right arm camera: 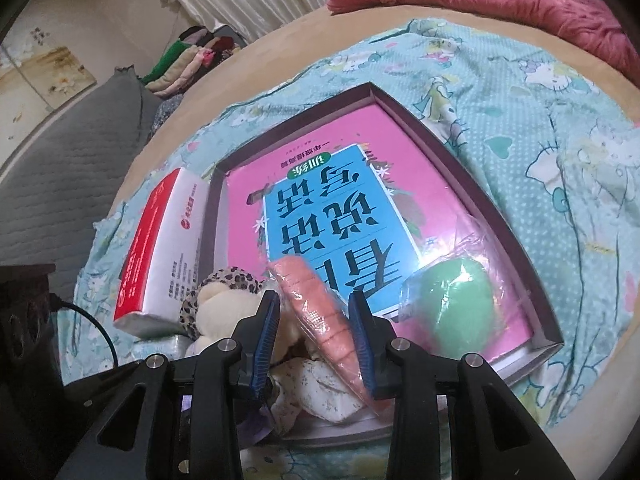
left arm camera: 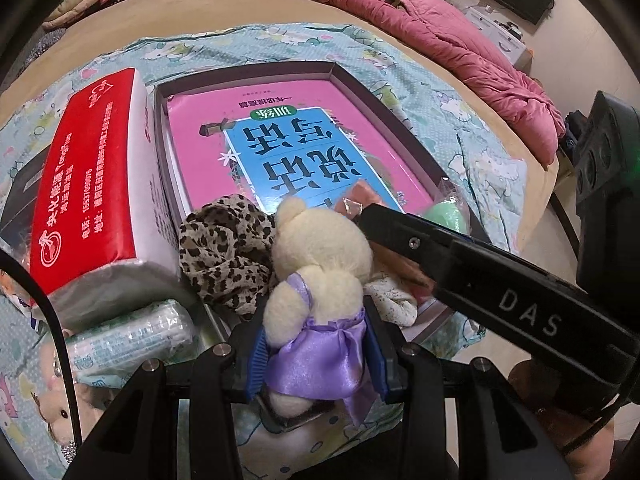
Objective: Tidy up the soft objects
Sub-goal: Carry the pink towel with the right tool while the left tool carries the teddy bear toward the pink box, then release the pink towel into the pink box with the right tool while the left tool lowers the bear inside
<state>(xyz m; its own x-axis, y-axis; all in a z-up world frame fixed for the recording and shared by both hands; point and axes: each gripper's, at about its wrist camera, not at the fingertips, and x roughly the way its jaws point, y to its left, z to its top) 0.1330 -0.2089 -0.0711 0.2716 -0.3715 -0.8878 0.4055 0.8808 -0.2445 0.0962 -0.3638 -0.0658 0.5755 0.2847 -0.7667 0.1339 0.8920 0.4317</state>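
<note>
My left gripper (left arm camera: 316, 344) is shut on a cream plush bear in a purple satin dress (left arm camera: 320, 268), held over the near end of a shallow dark box (left arm camera: 340, 70). A pink and blue book (left arm camera: 304, 148) lies in the box. A leopard-print cloth (left arm camera: 224, 248) and a floral cloth (left arm camera: 390, 296) lie at the box's near end. My right gripper (right arm camera: 314, 328) has its jaws around an orange ridged soft toy in clear wrap (right arm camera: 316, 308), which touches the right pad; a gap shows at the left pad. A green soft ball in plastic (right arm camera: 452, 304) lies on the book.
A red and white tissue pack (left arm camera: 92, 184) lies left of the box, with a wrapped tissue roll (left arm camera: 132, 336) nearer. All rest on a blue cartoon-print sheet (right arm camera: 560, 140) on a tan bed. A pink quilt (left arm camera: 440, 40) lies at the far side.
</note>
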